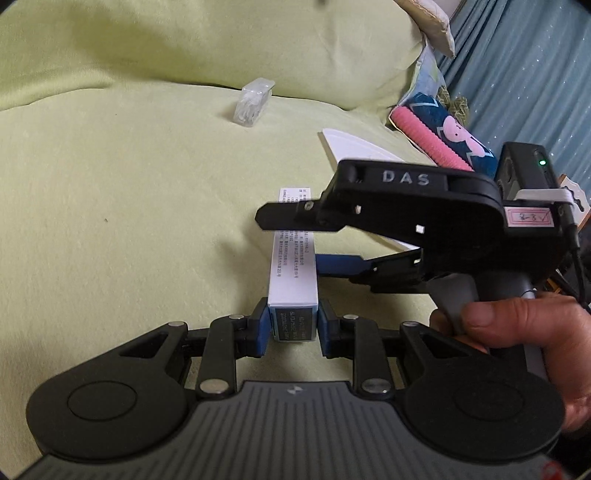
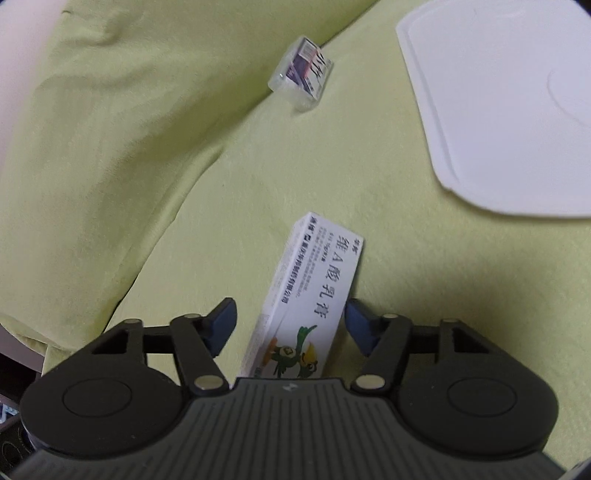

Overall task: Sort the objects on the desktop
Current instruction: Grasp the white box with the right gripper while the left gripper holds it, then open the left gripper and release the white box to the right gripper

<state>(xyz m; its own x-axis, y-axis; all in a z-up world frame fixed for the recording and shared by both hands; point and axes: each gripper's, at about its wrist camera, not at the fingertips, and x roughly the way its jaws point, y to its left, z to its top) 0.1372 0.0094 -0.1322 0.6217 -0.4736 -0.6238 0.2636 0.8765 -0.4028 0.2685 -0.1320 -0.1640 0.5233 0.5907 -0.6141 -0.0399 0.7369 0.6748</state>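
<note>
A long white medicine box (image 1: 293, 269) with printed text lies over the green cloth (image 1: 129, 221). My left gripper (image 1: 295, 326) is shut on its near end, with a blue pad pressed against each side. From the right, my right gripper (image 1: 295, 240) straddles the middle of the box, one finger above and one below. In the right wrist view the box (image 2: 310, 284) stands between the open fingers of the right gripper (image 2: 290, 325). It is close to the right pad (image 2: 360, 328) and there is a gap to the left pad. A hand (image 1: 517, 332) holds the right gripper's handle.
A small clear plastic case (image 1: 253, 105) (image 2: 301, 74) lies farther back on the cloth. A white tray (image 2: 498, 110) (image 1: 351, 147) sits to the right. A pink and blue item (image 1: 436, 144), a cushion (image 1: 432, 26) and a blue curtain (image 1: 517, 74) stand at the far right.
</note>
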